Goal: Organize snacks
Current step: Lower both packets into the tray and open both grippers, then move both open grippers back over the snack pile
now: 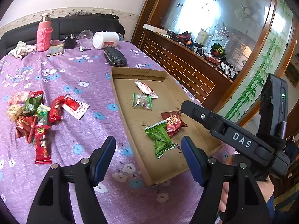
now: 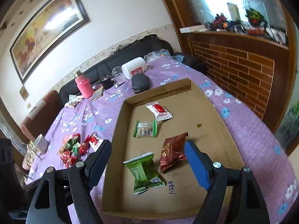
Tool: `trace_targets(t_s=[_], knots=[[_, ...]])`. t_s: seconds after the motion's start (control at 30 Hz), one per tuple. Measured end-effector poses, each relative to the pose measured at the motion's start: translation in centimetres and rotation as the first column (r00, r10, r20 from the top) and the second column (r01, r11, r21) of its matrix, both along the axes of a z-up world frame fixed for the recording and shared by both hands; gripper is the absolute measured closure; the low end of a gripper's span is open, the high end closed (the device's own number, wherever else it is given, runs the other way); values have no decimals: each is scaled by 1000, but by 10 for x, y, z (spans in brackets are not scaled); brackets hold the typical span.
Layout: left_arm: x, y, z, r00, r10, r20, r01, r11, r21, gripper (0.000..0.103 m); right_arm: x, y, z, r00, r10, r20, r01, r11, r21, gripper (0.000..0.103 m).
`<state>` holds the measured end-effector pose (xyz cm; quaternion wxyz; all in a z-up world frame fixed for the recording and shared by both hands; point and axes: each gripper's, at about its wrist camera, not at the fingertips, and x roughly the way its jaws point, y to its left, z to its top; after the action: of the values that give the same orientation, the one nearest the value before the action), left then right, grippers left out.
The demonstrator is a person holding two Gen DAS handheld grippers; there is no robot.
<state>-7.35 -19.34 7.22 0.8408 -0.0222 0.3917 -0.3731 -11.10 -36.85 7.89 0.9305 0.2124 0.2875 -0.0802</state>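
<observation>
A shallow cardboard tray (image 1: pixel 138 72) lies on the purple flowered tablecloth. Inside it are a red-and-white packet (image 1: pixel 145 88), a clear packet with green ends (image 1: pixel 142 101), a dark red packet (image 1: pixel 173 123) and a green packet (image 1: pixel 160 140). Left of the tray, several loose snacks (image 1: pixel 37 115) lie in a pile. My left gripper (image 1: pixel 148 158) hangs open above the tray's left rim, holding nothing. My right gripper (image 2: pixel 147 158) is open and empty above the green packet (image 2: pixel 144 171) and the dark red packet (image 2: pixel 172 153). Its body (image 1: pixel 241 140) shows at the right of the left wrist view.
At the table's far end stand a pink bottle (image 1: pixel 44 35), a clear cup (image 1: pixel 86 39), a white jar on its side (image 1: pixel 105 39) and a black case (image 1: pixel 115 57). A brick-patterned wooden counter (image 2: pixel 243 69) runs along the right. A mug (image 2: pixel 41 142) sits at the left edge.
</observation>
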Motion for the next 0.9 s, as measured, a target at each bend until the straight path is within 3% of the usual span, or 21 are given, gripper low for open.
trace_targets(t_s=[0.17, 0.33, 0.57, 0.9], knots=[[3, 13, 3, 1000, 21, 2, -21, 1000, 0, 31, 0, 12, 7, 1000, -3, 0, 3, 999, -52, 19], [10, 37, 7, 998, 61, 16, -61, 998, 13, 31, 6, 20, 9, 999, 36, -9, -36, 999, 4, 19], [30, 89, 7, 986, 161, 35, -162, 986, 37, 31, 15, 54, 15, 992, 125, -3, -125, 992, -20, 19], [62, 164, -21, 947, 311, -75, -308, 950, 44, 31, 33, 93, 7, 970, 240, -36, -239, 971, 19, 19]])
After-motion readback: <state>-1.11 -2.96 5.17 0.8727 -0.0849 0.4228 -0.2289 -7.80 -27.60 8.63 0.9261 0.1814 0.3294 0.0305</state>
